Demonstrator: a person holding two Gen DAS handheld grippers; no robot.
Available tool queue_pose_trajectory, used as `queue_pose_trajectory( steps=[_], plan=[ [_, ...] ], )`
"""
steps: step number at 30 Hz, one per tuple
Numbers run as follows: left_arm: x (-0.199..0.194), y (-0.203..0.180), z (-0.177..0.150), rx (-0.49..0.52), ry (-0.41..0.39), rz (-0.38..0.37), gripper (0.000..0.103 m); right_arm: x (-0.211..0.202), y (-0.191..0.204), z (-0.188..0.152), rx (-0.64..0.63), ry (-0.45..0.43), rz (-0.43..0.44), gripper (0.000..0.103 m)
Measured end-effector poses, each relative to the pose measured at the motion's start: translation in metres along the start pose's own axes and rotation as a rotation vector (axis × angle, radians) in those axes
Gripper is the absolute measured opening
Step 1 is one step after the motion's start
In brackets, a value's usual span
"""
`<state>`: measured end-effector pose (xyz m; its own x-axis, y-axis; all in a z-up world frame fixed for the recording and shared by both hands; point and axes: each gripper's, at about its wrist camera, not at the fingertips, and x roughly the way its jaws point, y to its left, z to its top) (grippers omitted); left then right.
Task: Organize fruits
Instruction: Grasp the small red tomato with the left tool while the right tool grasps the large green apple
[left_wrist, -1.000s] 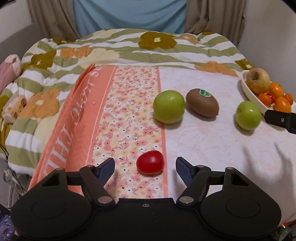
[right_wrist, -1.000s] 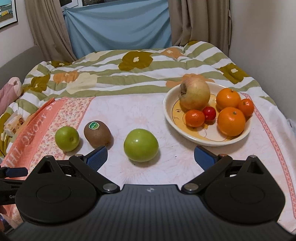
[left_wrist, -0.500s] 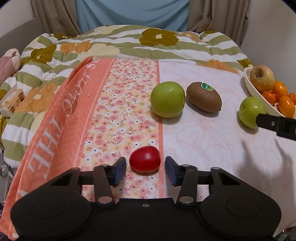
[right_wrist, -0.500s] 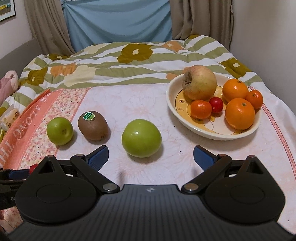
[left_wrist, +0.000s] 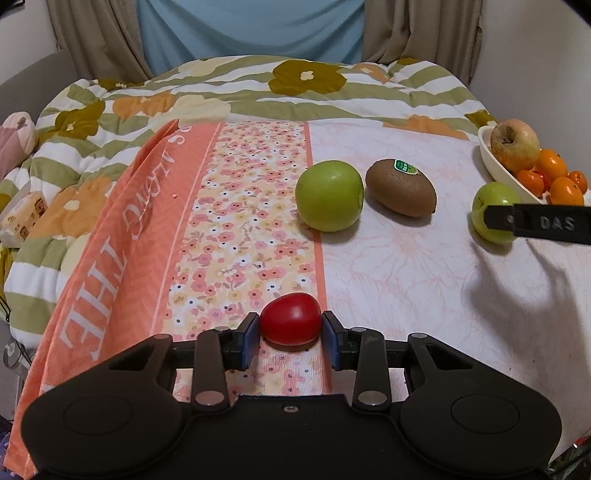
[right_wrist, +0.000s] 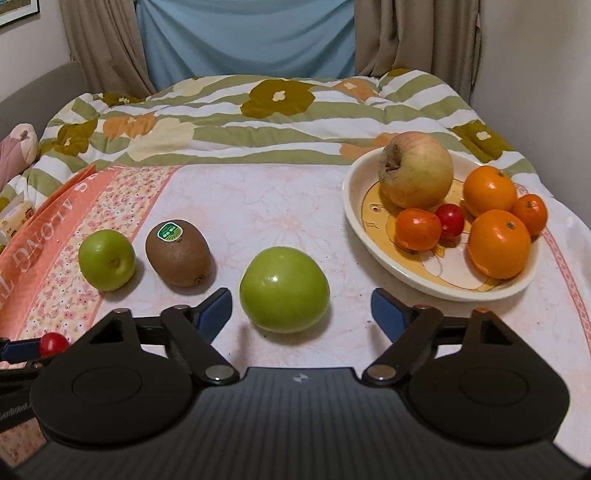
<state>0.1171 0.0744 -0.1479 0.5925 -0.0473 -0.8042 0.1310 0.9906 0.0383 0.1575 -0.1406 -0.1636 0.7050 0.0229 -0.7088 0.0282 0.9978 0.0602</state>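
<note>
Red, soft-skinned tomato (left_wrist: 290, 323) near the bed's front edge: my left tongs (left_wrist: 290, 339) pinch its sides, still closing; right tongs (right_wrist: 301, 312) narrow around the green apple (right_wrist: 284, 290), untouched.

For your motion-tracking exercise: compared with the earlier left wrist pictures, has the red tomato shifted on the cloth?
No. The red tomato sits at the same orange stripe border throughout; only the left gripper came forward around it, and its jaws are closing.

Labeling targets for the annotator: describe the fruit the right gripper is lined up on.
On the pale pink cloth, left of the white bowl, three loose fruits lie in a row. It is the green apple nearest the bowl, larger than the other green one beyond the brown kiwi.
</note>
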Motion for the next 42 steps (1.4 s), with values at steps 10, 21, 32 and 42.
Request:
queue_pose_trajectory(
  steps=[10, 21, 32, 42],
  plan=[
    [-0.005, -0.002, -0.001, 0.006, -0.018, 0.006, 0.040, 0.013, 0.000, 0.005, 0.018, 0.010, 0.030, 0.083],
    [-0.020, -0.015, 0.006, 0.018, -0.054, -0.001, 0.040, 0.003, -0.007, 0.003, 0.024, 0.012, 0.081, 0.073],
    [-0.053, -0.042, 0.029, 0.035, -0.123, -0.037, 0.040, -0.049, -0.038, 0.015, 0.055, -0.052, 0.079, 0.072],
    [-0.079, -0.095, 0.065, 0.070, -0.179, -0.071, 0.040, -0.091, -0.097, 0.038, 0.072, -0.099, 0.043, 0.072]
  ],
)
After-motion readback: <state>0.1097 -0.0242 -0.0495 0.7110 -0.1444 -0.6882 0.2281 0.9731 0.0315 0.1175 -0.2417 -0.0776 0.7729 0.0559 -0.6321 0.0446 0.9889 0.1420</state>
